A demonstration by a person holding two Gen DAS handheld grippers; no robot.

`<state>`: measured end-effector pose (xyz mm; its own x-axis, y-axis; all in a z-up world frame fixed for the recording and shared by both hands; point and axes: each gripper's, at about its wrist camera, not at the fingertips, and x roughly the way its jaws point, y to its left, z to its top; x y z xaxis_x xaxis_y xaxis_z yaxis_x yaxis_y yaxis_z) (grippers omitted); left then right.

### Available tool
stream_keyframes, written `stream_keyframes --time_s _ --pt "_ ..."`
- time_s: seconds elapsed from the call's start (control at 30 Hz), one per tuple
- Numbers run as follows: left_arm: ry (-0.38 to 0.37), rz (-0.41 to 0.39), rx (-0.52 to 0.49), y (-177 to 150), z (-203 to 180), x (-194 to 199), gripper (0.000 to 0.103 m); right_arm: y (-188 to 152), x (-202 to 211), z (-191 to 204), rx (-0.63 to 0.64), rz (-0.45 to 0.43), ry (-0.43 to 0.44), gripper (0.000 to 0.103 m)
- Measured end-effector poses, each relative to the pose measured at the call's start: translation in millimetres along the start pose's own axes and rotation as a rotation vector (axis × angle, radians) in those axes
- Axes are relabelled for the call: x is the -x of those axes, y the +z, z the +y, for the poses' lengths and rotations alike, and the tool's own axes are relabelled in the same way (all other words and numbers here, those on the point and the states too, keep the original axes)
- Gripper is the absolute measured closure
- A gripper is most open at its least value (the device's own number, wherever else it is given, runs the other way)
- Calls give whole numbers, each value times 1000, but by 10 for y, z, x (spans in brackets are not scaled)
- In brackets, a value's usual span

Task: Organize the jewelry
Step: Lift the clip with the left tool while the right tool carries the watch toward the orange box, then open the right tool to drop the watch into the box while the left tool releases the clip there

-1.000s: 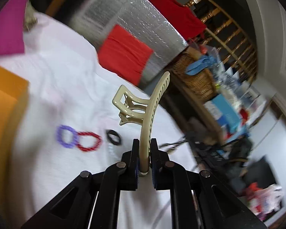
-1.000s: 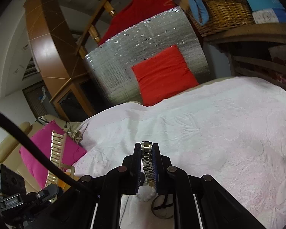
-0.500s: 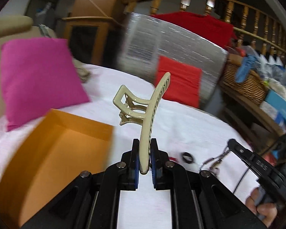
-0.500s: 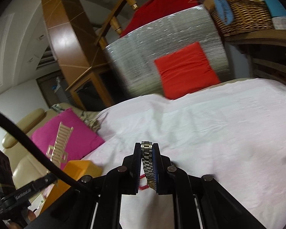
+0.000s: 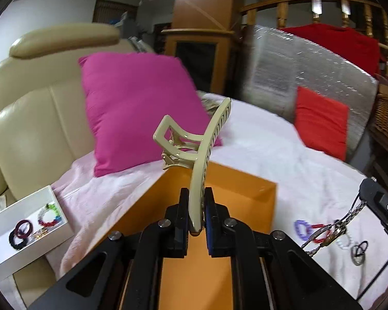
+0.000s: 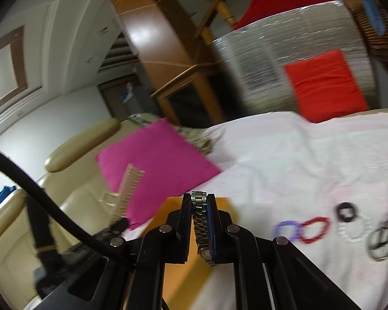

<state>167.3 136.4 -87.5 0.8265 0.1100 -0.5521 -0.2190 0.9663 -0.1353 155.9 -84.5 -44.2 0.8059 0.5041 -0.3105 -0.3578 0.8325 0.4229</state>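
Observation:
My left gripper [image 5: 196, 206] is shut on a beige hair claw clip [image 5: 201, 152], held upright above an open orange box [image 5: 245, 196]. My right gripper [image 6: 198, 214] is shut on a metal wristwatch [image 6: 201, 230] over the near edge of the orange box [image 6: 173, 279]. The right gripper with the hanging watch [image 5: 331, 233] also shows at the right of the left wrist view. On the white cloth lie a purple bracelet [image 6: 287, 230], a red bracelet [image 6: 314, 228], a black hair tie [image 6: 346, 211], a white bead bracelet [image 6: 354, 230] and dark rings [image 6: 381, 239].
A white tray [image 5: 2, 255] with hair ties and bracelets sits at the left on a beige leather sofa [image 5: 38, 108]. A pink cushion [image 5: 137, 108] leans behind the box. A silver foil panel [image 5: 310, 64] and a red cushion [image 5: 320, 121] stand at the back.
Both grippers have swung left, from over the bracelets on the cloth to the orange box. The clip and the watch stay held.

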Motion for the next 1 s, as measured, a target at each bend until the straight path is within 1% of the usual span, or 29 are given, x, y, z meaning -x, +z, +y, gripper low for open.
stream_keyframes --time_s 0.07,0.2,0.37,0.5,0.67,0.83,0.93,1.0 --pt "24 27 10 -11 82 -57 92 -12 -116 125 11 26 21 91" --pt "41 52 23 -3 148 -101 92 -76 -349 295 19 81 42 91" --pt "30 97 32 -8 177 -221 92 -165 -576 360 35 123 36 91" --pt "16 154 33 -25 161 -416 92 -130 -807 309 24 163 16 91" --pt "2 222 39 -50 121 -674 92 -83 -1186 131 4 220 -31 91" --pt "-45 302 39 -96 57 -964 92 -71 -1463 -57 -38 276 -55 91" --pt "-82 331 42 -118 24 -1104 92 -89 -1596 -158 -61 306 -67 91" --pt "-90 346 39 -135 12 -1173 92 -112 -1695 -225 -76 333 -70 91"
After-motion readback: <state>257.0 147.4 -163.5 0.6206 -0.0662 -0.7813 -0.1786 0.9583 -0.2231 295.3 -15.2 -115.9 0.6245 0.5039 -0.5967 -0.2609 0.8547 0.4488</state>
